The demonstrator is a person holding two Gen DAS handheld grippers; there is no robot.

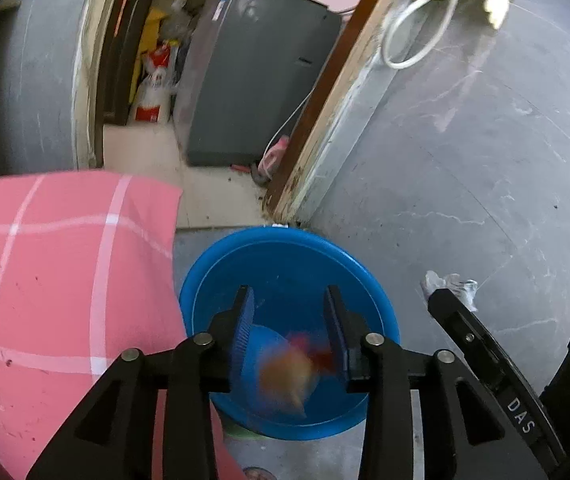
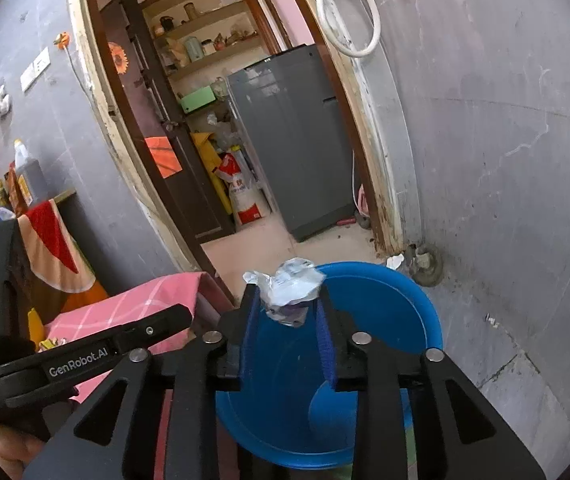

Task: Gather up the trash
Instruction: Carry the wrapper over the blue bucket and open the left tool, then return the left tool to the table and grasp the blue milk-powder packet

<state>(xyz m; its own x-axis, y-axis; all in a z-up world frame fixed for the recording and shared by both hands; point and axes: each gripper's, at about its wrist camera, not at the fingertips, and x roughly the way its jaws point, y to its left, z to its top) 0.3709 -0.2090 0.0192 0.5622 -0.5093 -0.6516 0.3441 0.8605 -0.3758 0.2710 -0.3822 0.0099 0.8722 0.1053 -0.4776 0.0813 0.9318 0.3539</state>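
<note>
Blurred orange-red trash (image 1: 291, 372) hung between the parted left gripper (image 1: 291, 322) fingers above the blue tub (image 1: 369, 276); the right gripper (image 2: 289, 306) pinched crumpled white paper (image 2: 291, 288)

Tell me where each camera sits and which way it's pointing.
Left wrist: on the left gripper, looking down into the blue tub, jaws open over a blurred orange scrap; the right gripper shows beside it.
Right wrist: on the right gripper, facing the doorway, jaws shut on crumpled paper; the left gripper and a hand show.
Shared: tub, pink cloth, grey fridge.
</note>
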